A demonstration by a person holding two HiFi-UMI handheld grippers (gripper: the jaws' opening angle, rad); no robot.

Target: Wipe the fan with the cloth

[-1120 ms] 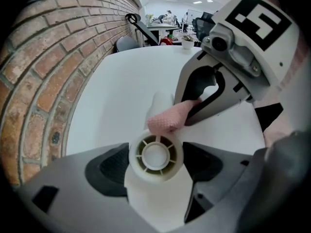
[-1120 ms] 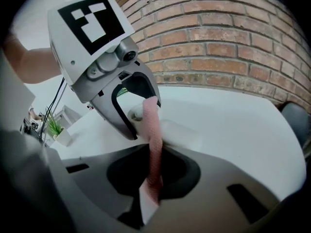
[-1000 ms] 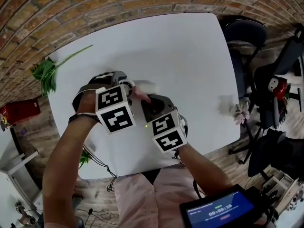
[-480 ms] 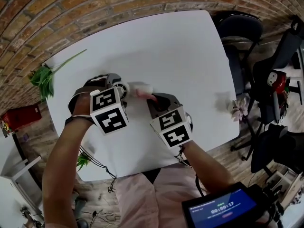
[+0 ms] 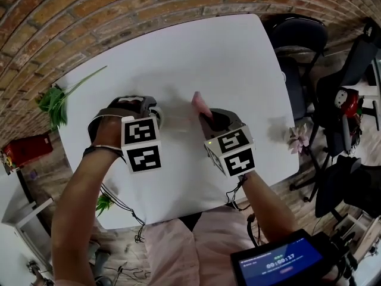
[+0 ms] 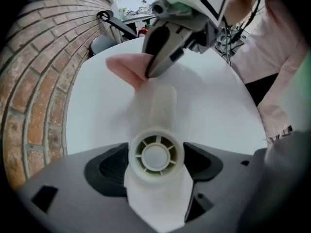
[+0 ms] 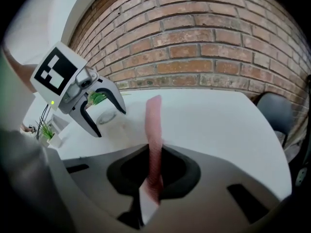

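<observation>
Left claw (image 7: 109, 122): clenched on white fan (image 6: 155, 157), its round head between the pads, over the bench's (image 5: 226, 64) left-centre. Right claw (image 6: 151, 71): pinching pink cloth (image 7: 154, 130), raised just beyond the fan, mid-bench.

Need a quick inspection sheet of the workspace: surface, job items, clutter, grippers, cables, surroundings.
Surface: white table, no spills seen.
Job's things: white fan, seen end-on; pink cloth, a narrow strip standing up from the jaws.
Clutter: green sprig at the table's left edge; pink flower at its right edge.
Grippers: left gripper clamped on the fan; right gripper clamped on the cloth.
Cables: black cables hanging below the near edge.
Surroundings: brick wall, chairs, tablet.
</observation>
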